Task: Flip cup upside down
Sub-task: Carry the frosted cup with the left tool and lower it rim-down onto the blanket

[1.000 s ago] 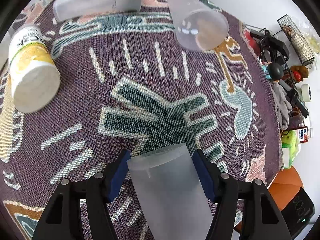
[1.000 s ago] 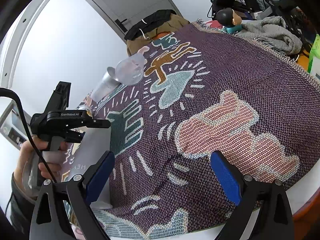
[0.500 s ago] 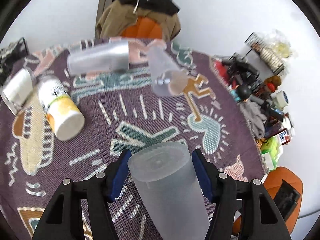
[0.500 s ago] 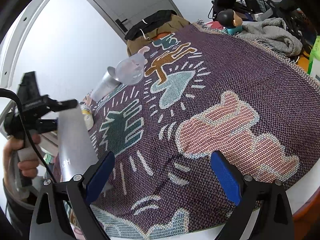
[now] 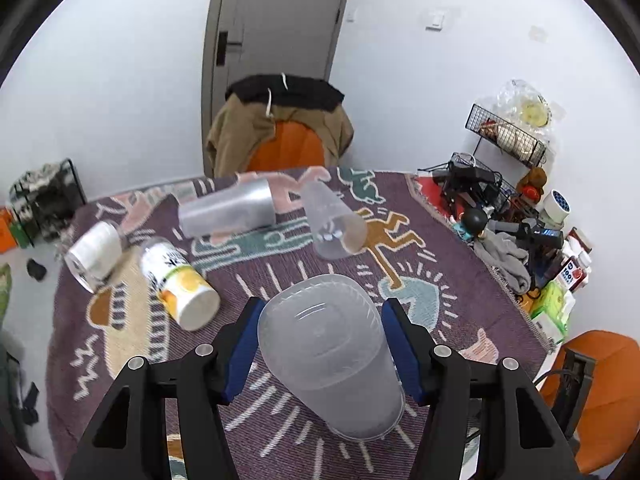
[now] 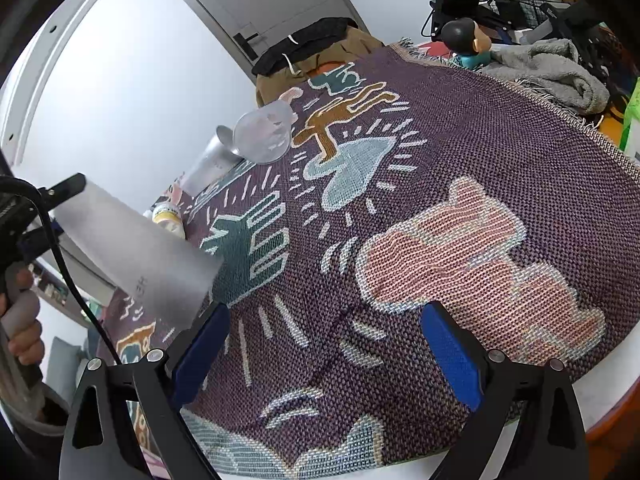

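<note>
A frosted plastic cup [image 5: 332,360] hung tilted above the bench [image 5: 460,264], its closed base toward the camera and its mouth slanting down, clamped between the blue pads of the left hand-held gripper [image 5: 322,348]. The right hand-held gripper [image 6: 324,356] hovered with fingers spread wide over the patterned blanket [image 6: 480,184], holding nothing. Several other cups lay toppled farther back on the blanket.

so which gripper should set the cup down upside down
Left. The left gripper already clamps the frosted cup between its blue pads, tilted above the blanket. The right gripper is open, holds nothing and sits off to the side.
</note>
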### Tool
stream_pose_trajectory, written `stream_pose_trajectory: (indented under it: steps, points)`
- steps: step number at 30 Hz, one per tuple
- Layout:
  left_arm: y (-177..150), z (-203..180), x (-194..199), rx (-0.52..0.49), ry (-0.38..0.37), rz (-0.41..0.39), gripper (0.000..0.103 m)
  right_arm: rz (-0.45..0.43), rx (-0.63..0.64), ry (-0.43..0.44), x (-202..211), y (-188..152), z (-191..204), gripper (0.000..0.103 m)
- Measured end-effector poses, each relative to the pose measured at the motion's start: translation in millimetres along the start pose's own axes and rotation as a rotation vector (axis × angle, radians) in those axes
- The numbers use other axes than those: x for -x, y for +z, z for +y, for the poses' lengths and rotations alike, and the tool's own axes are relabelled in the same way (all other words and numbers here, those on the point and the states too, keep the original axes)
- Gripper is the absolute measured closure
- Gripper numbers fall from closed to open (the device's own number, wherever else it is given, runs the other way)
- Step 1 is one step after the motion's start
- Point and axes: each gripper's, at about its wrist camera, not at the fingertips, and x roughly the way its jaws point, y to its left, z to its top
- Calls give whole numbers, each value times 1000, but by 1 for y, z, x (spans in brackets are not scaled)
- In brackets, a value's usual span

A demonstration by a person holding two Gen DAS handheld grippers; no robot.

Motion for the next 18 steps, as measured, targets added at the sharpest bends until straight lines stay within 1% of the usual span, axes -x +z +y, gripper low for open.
stream_pose_trajectory:
  steps: [4,10,13,18]
  points:
    - [-5,-2,8,-30,20,-24,42,9,5,0,-3,-2,1,6]
    - [-14,-9,14,-87,72,-56,42,10,6,-3,-4,-2,1,6]
    - [-19,-15,14,-129,112,-68,42,9,7,-2,-4,-2,0,6]
    - [-26,-31,17,-223,187,-112,42,5,24,-5,-4,-3,3,6]
